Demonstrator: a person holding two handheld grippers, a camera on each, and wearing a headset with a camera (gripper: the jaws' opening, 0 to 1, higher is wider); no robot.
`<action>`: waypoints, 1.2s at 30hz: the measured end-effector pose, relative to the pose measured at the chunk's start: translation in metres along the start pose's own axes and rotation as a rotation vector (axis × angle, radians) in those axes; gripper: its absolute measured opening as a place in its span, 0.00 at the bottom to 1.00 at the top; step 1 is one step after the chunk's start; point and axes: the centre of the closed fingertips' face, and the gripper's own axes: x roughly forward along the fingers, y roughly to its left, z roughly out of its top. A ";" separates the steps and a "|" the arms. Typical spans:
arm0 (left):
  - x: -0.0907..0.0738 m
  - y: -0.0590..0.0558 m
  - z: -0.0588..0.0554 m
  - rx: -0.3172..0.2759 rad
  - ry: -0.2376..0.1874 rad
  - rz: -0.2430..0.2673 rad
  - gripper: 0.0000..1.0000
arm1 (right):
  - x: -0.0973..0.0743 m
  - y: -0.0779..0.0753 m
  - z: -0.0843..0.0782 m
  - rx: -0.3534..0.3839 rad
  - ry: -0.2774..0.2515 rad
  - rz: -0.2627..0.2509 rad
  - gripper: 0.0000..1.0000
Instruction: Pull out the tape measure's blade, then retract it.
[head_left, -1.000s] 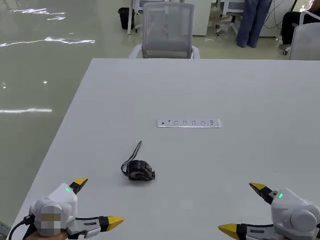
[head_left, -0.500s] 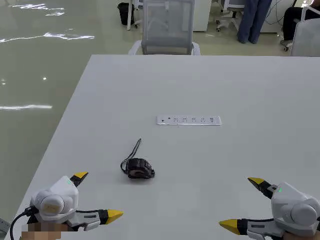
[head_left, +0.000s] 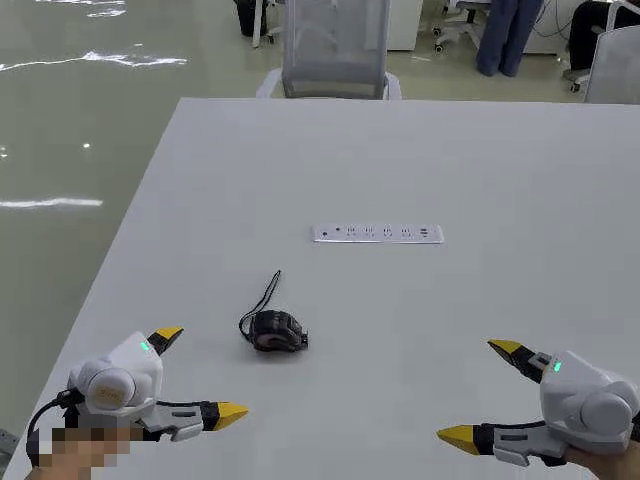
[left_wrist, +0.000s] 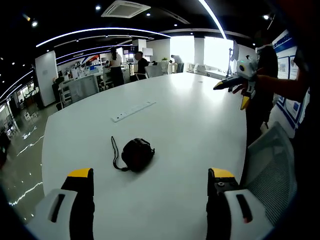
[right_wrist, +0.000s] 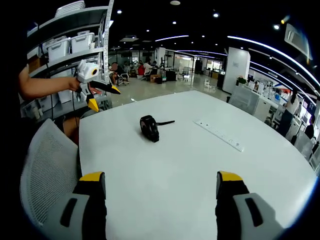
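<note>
I hold the left gripper (head_left: 200, 372) low at the near left corner of the table (head_left: 420, 160), just above the white top. Its yellow-tipped jaws stand wide apart and have hold of nothing. The right gripper (head_left: 476, 390) hangs at the near right, well apart from the left one. Its jaws are spread just as wide and are bare too.

The tape (head_left: 278, 331) lies on the table between my two tools and a little further out, nearer the left gripper than the right. Neither tool touches it. It is a small dark case lying on its side, with its blade not yet pulled out. Its thin black strap (head_left: 266, 298) runs from the case away from me, toward the far end of the table.

In the left gripper view the tape (left_wrist: 136, 153) sits ahead of the jaws, somewhat toward the left one, with the strap looped on its left side. The right gripper (left_wrist: 231, 96) shows in that view at the upper right, held in a hand over the table edge. In the right gripper view the tape (right_wrist: 148, 127) lies ahead and left of centre, and the left gripper (right_wrist: 104, 99) shows at the upper left.

A white power strip (head_left: 377, 234) lies flat across the table beyond the tape, well apart from it. A grey mesh chair (head_left: 335, 50) stands at the far end of the table.
</note>
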 end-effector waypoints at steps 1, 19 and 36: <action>0.001 0.001 0.000 0.003 0.000 -0.002 0.93 | 0.001 0.000 0.000 -0.003 0.000 0.003 0.93; 0.029 0.016 0.008 0.106 0.053 -0.062 0.79 | 0.031 -0.010 0.016 -0.137 -0.030 0.099 0.78; 0.070 0.029 -0.001 0.199 0.135 -0.101 0.65 | 0.071 -0.024 0.009 -0.209 -0.019 0.189 0.63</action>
